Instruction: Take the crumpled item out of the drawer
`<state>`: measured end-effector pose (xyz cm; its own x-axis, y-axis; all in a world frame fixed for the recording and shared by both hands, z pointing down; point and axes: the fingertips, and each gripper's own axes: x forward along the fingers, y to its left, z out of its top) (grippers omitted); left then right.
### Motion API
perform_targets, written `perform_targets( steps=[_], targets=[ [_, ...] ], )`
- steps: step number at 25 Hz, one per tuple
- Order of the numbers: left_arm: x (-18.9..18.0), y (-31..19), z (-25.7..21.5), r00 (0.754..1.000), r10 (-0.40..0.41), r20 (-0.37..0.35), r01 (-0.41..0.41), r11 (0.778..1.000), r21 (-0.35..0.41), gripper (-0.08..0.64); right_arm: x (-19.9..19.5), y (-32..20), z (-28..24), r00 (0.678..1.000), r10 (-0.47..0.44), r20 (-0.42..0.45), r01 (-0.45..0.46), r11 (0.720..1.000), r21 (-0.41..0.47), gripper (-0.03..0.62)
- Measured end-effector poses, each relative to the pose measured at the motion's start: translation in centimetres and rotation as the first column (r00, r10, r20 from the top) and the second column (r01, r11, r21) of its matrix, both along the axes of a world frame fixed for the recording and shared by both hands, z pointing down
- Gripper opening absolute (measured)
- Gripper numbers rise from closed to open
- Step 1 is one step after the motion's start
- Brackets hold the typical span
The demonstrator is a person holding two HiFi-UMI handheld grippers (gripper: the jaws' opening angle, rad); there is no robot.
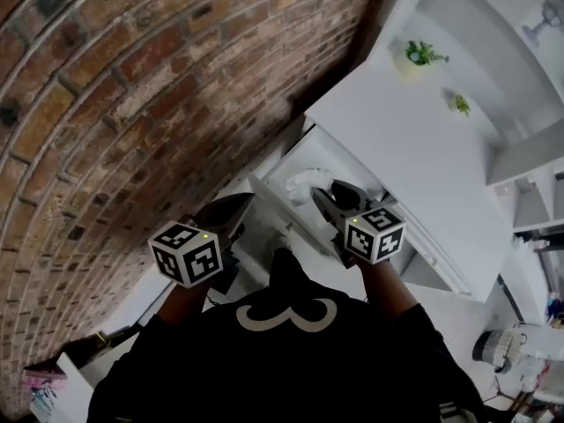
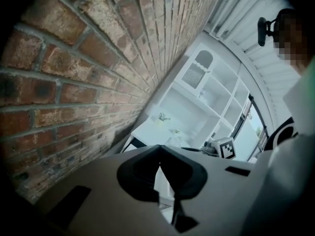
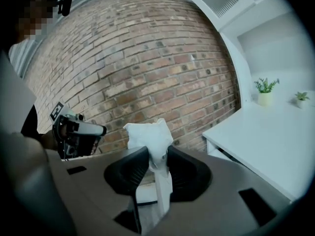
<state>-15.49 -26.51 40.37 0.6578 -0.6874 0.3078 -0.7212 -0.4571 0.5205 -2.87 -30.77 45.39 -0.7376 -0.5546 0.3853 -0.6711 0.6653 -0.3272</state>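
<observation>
Your right tongs point(image 3: 157, 154) are clamping the crumpled item point(image 3: 147, 134). Its white bulk is bunching up past the tips, and a narrower tail is hanging down between the 2 jaws. So the item's long axis is running roughly along the tongs, not across them.

In the head view the right tongs point(image 1: 324, 199) are pointing into the open drawer point(image 1: 291, 161), with the crumpled item point(image 1: 306, 183) sitting right at their tip, over the drawer's mouth. I cannot tell whether the tail is already clearing the drawer wall.

Your left tongs point(image 2: 158, 156) are resting with jaws together on nothing. In the head view the left tongs point(image 1: 231, 208) are sitting to the left of the right pair and well apart from the item, so the right hand is doing the work.

To the right of the right tongs the edge of the white surface point(image 3: 266, 132) is overhanging nearby, and ahead of them the brick wall point(image 3: 147, 58) is closing off that direction. The open room looks to be back toward you and upward, so pulling that way should be keeping the tail off the drawer rim.
</observation>
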Motion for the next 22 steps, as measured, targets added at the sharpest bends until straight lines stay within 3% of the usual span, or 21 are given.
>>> perform_targets(
  steps=[5,14,22],
  targets=[
    [-0.1,2.7,-3.1,1.0,0.017,-0.011,-0.016,0.997,0.071,0.003,0.0,3.6,-5.4,0.994,-0.013,0.106,0.005,0.997,0.076,0.121],
    [-1.3,7.4,-7.6,0.999,0.035,-0.023,-0.031,0.983,0.178,0.003,-0.4,9.5,-10.9,0.981,-0.035,0.193,-0.001,0.983,0.183,0.121],
    [-0.6,9.8,-7.3,0.996,0.082,-0.028,-0.075,0.979,0.192,0.003,-0.2,12.9,-10.9,0.961,-0.027,0.274,-0.015,0.989,0.15,0.12]
  ],
)
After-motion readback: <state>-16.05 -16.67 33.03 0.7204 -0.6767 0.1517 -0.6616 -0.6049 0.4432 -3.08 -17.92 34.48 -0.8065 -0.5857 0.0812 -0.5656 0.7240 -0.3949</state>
